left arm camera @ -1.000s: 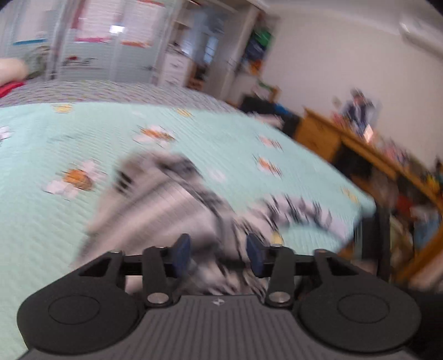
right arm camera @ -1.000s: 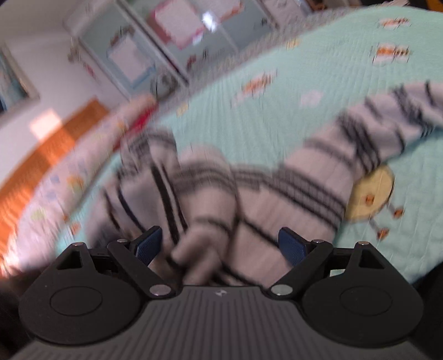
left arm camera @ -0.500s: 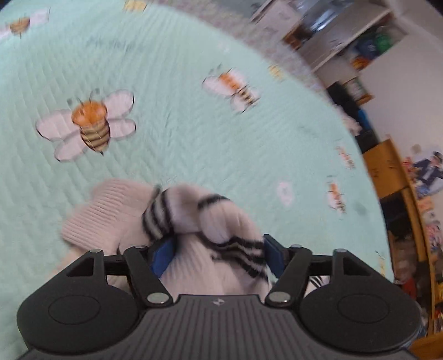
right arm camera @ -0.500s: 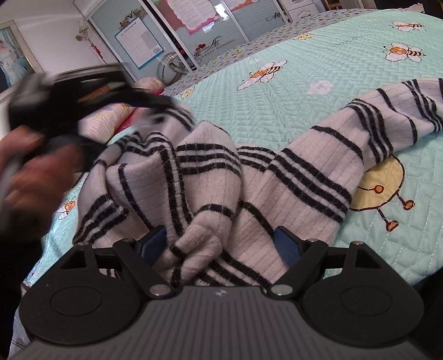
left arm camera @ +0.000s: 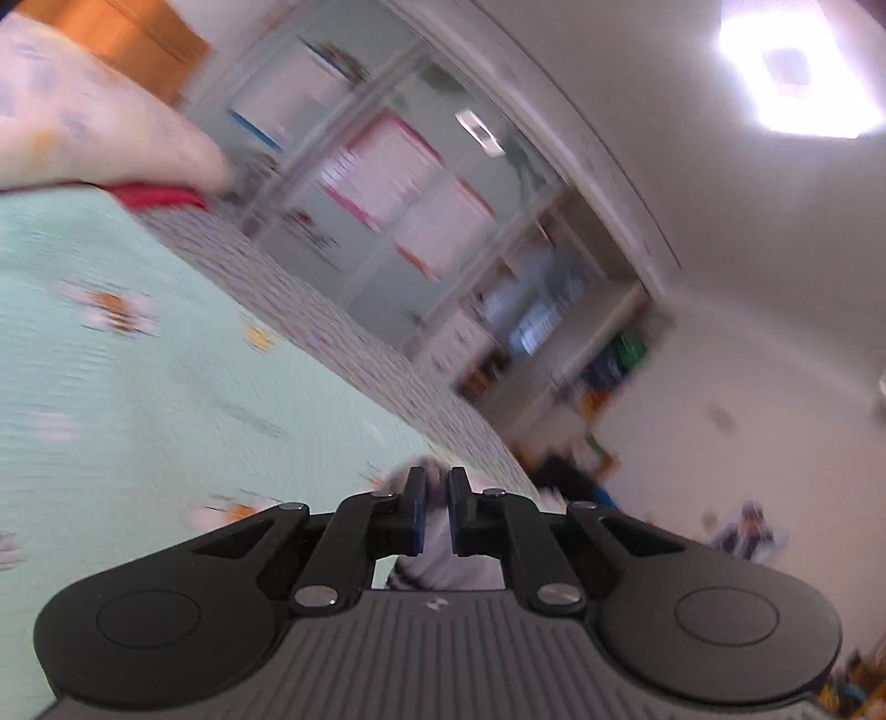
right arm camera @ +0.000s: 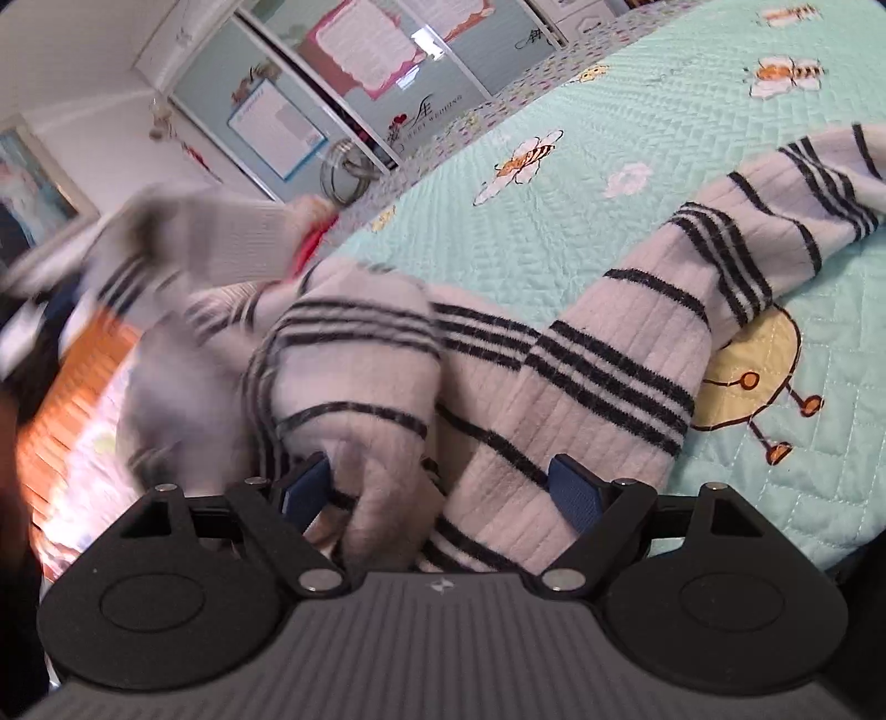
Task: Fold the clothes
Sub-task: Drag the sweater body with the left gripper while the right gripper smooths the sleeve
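Note:
A white sweater with black stripes (right arm camera: 581, 376) lies crumpled on the mint bee-print bedspread (right arm camera: 637, 127). My right gripper (right arm camera: 440, 487) is open with its blue pads either side of a bunched fold of the sweater. One sleeve (right arm camera: 775, 221) stretches to the right. At the left of the right wrist view a blurred part of the sweater (right arm camera: 183, 232) is raised. My left gripper (left arm camera: 433, 512) is shut on a piece of the sweater (left arm camera: 443, 565), held above the bedspread (left arm camera: 138, 399); this view is blurred.
A pillow (left arm camera: 83, 127) and a red item (left arm camera: 160, 196) lie at the head of the bed. Glass wardrobe doors with posters (right arm camera: 360, 50) stand behind. A shelf unit (left arm camera: 554, 332) stands beyond the bed. The bed's near edge (right arm camera: 830, 548) is by my right gripper.
My left gripper has closed on the sweater and swung upward, lifting that part. The right gripper stays open over the bunched fold, moved slightly closer.

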Motion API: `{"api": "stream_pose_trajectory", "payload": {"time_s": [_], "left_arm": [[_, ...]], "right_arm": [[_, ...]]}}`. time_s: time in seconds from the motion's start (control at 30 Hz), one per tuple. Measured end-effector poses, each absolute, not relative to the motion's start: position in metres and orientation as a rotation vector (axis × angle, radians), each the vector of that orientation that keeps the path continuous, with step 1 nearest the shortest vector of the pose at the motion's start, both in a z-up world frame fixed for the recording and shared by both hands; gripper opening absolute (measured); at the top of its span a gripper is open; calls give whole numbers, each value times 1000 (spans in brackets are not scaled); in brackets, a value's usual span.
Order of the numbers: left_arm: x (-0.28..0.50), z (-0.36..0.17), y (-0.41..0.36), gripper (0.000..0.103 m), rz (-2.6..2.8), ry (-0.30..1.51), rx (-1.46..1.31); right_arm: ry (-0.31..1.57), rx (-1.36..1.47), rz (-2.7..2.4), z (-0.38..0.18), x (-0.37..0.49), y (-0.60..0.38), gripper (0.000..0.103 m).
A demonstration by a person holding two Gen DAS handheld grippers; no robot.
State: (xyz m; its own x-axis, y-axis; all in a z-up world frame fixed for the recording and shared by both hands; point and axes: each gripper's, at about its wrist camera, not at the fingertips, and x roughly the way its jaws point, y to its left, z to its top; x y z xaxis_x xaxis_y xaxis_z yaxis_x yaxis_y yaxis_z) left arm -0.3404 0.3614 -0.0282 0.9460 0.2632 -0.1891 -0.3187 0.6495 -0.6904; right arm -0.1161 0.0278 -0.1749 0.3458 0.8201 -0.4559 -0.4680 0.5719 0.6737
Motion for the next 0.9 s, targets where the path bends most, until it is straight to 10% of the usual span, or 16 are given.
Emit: {"api": "stream_pose_trajectory", "payload": {"time_s": [0.23, 0.4, 0.63, 0.73, 0.77, 0.8, 0.9], "left_arm": [[-419, -100, 363, 4, 548, 264, -896], [-390, -110, 362, 60, 523, 343, -857], [-304, -127, 401, 80, 613, 563, -742], [-272, -151, 418, 75, 686, 693, -727], [-271, -152, 419, 54, 687, 676, -740], [-270, -154, 420, 10, 688, 660, -752], [-283, -137, 415, 10, 681, 517, -770]], "right_arm": [[883, 472, 868, -175, -114, 40, 85], [892, 438, 844, -175, -117, 46, 85], [910, 432, 823, -180, -119, 42, 85], [918, 438, 821, -182, -116, 42, 85], [920, 440, 821, -183, -115, 43, 85], [923, 442, 820, -183, -115, 43, 85], [923, 447, 822, -183, -113, 41, 85]]}}
